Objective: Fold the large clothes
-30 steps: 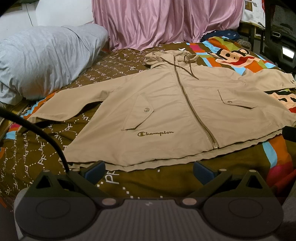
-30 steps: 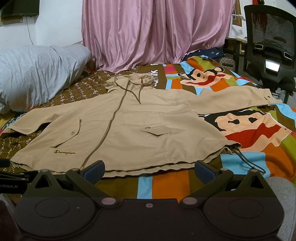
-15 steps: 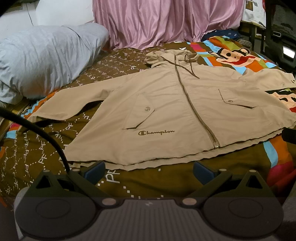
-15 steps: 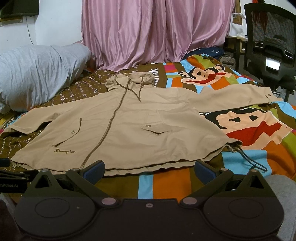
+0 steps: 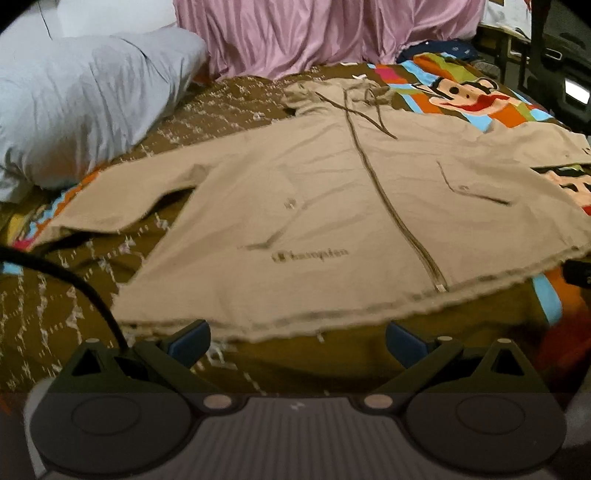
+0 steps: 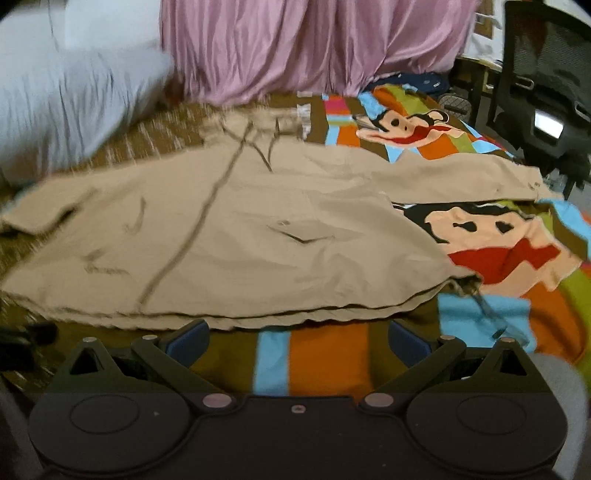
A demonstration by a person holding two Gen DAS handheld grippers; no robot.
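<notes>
Tan hooded jacket (image 5: 332, 221) spread flat, zipped, across frame centre on bed (image 5: 332, 365); hem just above both claws. Left claw (image 5: 297, 338) wide open, empty. Right claw (image 6: 297, 338) wide open, empty. Grey pillow (image 5: 85, 103) upper left; pink curtain (image 6: 303, 44) top.

Both cameras sit low at the foot of the bed (image 5: 258, 365), facing the pink curtain (image 5: 317, 33). The left one looks from the jacket's (image 5: 332, 206) logo side, the right from nearer the chair (image 6: 546, 81). Both share the jacket (image 6: 258, 229), though blur probably hides detail.
</notes>
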